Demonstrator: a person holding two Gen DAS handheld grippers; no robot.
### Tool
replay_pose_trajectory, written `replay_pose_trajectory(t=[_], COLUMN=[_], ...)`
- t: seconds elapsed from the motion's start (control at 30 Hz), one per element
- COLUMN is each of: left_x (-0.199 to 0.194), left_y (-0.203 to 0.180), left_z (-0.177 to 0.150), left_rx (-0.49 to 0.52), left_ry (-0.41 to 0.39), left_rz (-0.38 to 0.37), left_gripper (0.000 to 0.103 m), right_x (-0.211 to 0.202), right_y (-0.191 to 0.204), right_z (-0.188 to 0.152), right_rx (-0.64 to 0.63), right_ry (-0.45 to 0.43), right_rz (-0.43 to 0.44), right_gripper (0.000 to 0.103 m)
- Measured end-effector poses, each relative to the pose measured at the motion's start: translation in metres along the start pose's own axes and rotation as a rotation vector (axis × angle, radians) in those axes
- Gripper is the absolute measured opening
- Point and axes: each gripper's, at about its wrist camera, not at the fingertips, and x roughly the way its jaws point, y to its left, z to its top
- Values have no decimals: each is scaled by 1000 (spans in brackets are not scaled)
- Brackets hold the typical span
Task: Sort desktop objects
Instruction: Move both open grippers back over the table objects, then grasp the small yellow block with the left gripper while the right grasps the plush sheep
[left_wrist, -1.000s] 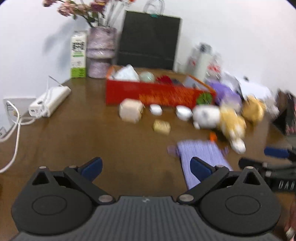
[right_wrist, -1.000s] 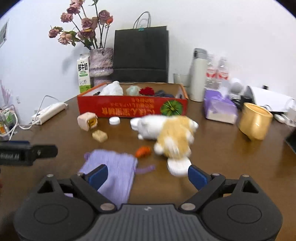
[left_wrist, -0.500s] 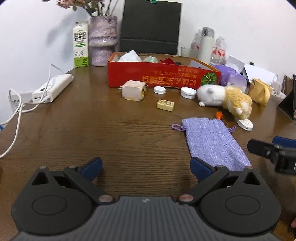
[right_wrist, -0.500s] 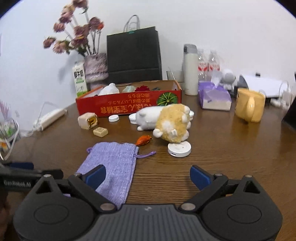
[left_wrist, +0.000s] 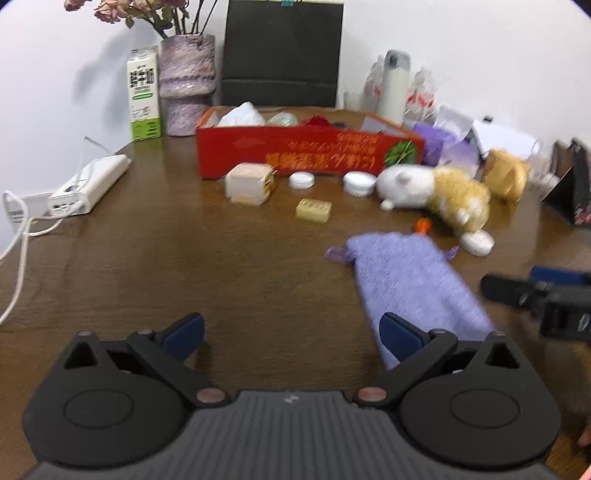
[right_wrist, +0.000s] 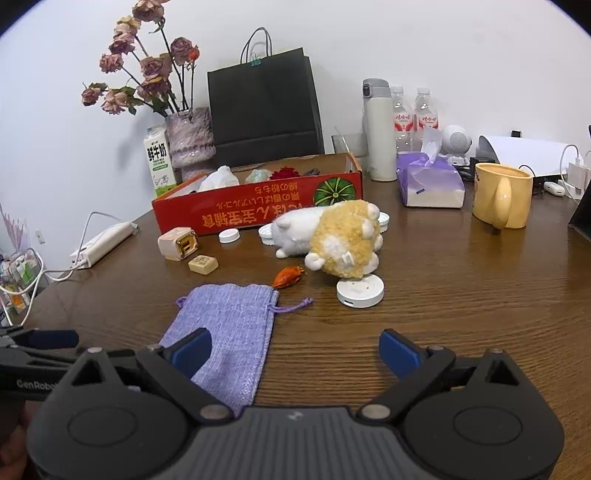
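Observation:
A purple drawstring pouch (right_wrist: 225, 332) lies flat on the wooden table and also shows in the left wrist view (left_wrist: 410, 280). Beyond it lie a white-and-yellow plush toy (right_wrist: 332, 236), an orange object (right_wrist: 288, 277), a white round puck (right_wrist: 360, 291), a cream tile (right_wrist: 202, 264), a beige charger cube (right_wrist: 177, 243) and white caps (right_wrist: 228, 235). A red cardboard box (right_wrist: 258, 210) holds several items. My left gripper (left_wrist: 291, 334) is open and empty, its right finger over the pouch's near end. My right gripper (right_wrist: 295, 350) is open and empty, just in front of the pouch.
At the back stand a vase of dried flowers (right_wrist: 190, 142), a milk carton (right_wrist: 159, 160), a black paper bag (right_wrist: 264, 107), a thermos (right_wrist: 378, 129) and bottles. A tissue pack (right_wrist: 430, 182) and yellow mug (right_wrist: 502, 195) stand right. A power strip (right_wrist: 103, 242) with cables lies left.
Both grippers have stayed open. The left wrist view has steadied and drawn back a little; the right gripper has lowered and moved slightly toward the pouch. No object has moved.

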Motion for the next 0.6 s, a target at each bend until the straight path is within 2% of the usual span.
replay_pose_trajectory(t=[0.07,0.17,0.23,0.37,0.43,0.47,0.5,0.53,0.57,0.6], left_x=[7,31,54,102,120,122,122,122,121,120], left_y=[1,-2,-5,-7,-10,-13,-14,-15,-13,-10], left_z=[15,47,67,93,97,97,97,97,96,96], left_rx=[-17,16,63,72,87,99,108,117,112,91], left_ry=[10,30,22,66,101,92,90,82,75,75], left_rz=[-40,-101,-111,-119,-132,-114,-97,-84,-88,-100], left_gripper=[100,97,89,76,71,64,45,33,31,31], right_x=[3,14,21,53,72,79,84,90,95,98], right_y=[-2,-3,-6,-10,-13,-15,-16,-16,-15,-15], right_z=[6,28,43,68,74,76,78,79,79,78], right_rx=[8,-14,-29,-60,-67,-61,-59,-63,-70,-76], right_ry=[16,31,-5,23,49,55,61,75,87,86], right_rz=[12,-56,-83,-130,-143,-151,-153,-152,-159,-165], right_gripper=[87,83,82,82,78,69,66,62,48,47])
